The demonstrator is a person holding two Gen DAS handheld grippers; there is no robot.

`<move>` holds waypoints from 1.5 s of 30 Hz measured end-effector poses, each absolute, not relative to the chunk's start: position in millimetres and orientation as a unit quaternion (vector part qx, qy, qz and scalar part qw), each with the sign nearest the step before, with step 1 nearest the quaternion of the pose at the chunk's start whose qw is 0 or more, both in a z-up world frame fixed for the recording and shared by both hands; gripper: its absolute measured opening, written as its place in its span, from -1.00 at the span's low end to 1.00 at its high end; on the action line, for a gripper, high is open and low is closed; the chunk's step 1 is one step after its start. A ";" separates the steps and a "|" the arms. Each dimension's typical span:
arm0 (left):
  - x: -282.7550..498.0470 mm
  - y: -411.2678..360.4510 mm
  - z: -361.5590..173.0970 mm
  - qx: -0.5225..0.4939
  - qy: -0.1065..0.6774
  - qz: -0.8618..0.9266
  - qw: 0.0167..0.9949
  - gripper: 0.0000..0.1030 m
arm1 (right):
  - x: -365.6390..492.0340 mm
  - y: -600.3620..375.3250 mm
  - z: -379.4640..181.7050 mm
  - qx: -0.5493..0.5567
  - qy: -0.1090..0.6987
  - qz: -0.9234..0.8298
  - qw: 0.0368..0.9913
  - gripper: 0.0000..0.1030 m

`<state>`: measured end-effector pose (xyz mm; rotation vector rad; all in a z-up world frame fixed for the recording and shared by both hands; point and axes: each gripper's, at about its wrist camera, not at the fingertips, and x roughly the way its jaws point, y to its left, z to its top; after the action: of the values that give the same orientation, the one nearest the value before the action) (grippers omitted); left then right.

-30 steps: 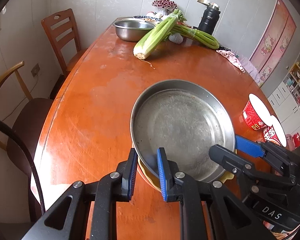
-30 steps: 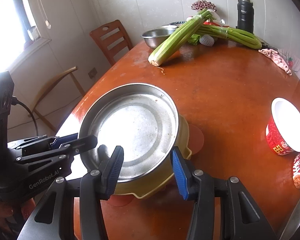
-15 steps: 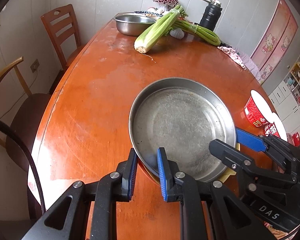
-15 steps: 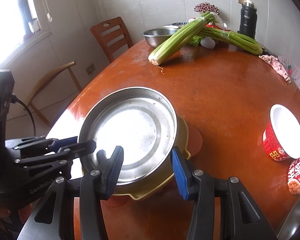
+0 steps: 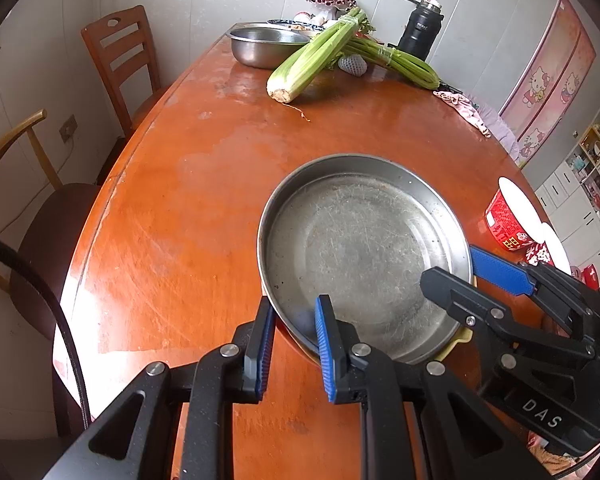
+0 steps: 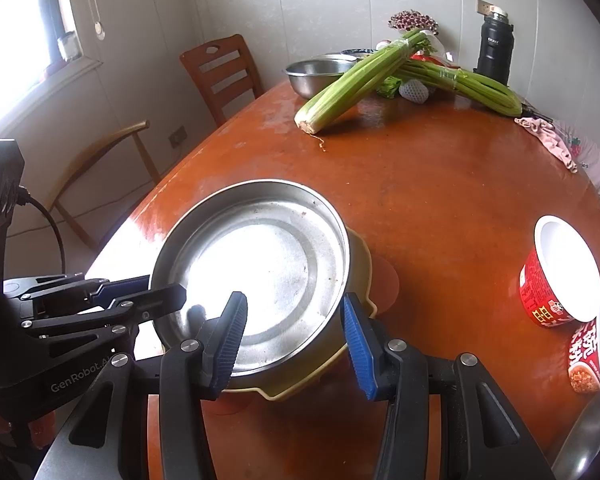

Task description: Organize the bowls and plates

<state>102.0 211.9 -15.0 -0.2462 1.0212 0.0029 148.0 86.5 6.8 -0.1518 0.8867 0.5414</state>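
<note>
A: The round, shallow stainless-steel pan is seen near the front of the glossy orange-brown wooden table, nested in a pale yellow dish whose rim shows beneath it.

B: The left gripper is clenched on the pan's near-left rim: one blue pad inside the wall, one outside.

A: And the right gripper is clamped across the stack at the near-right edge, one finger inside the steel pan, the other outside against the yellow dish.

B: Further back, a steel mixing bowl, two bundles of green celery and a black flask are laid out.

A: Two red instant-noodle cups are spotted at the right edge.
</note>
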 end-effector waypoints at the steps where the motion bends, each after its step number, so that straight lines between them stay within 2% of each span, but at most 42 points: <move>1: 102.1 211.5 -14.9 -0.118 0.487 0.002 0.865 -0.61 | 148.2 85.5 7.3 -0.072 0.422 0.257 0.866 -0.02; 20: 101.1 203.1 -12.3 -0.103 0.489 0.016 0.866 -0.55 | 145.8 69.6 17.6 -0.051 0.411 0.271 0.869 -0.01; 27: 99.6 199.2 -9.0 -0.103 0.485 0.034 0.868 -0.01 | 145.3 64.3 17.8 -0.052 0.412 0.274 0.867 0.01; 30: 98.8 200.8 -7.9 -0.109 0.483 0.038 0.868 0.04 | 144.7 62.5 17.6 -0.048 0.414 0.274 0.867 0.01; 34: 96.4 206.2 -9.8 -0.136 0.488 0.045 0.861 0.22 | 143.3 58.2 18.6 -0.042 0.413 0.277 0.867 0.01; 38: 93.1 209.5 -16.2 -0.178 0.497 0.041 0.848 0.25 | 143.2 52.1 17.9 -0.030 0.420 0.280 0.863 0.22; 45: 96.1 203.5 -29.8 -0.238 0.512 0.017 0.825 0.26 | 145.7 40.1 16.2 -0.012 0.431 0.288 0.855 0.22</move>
<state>96.1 203.5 -29.8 -0.5067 1.0882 0.0366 145.7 40.1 16.2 -0.0258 0.9055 0.6051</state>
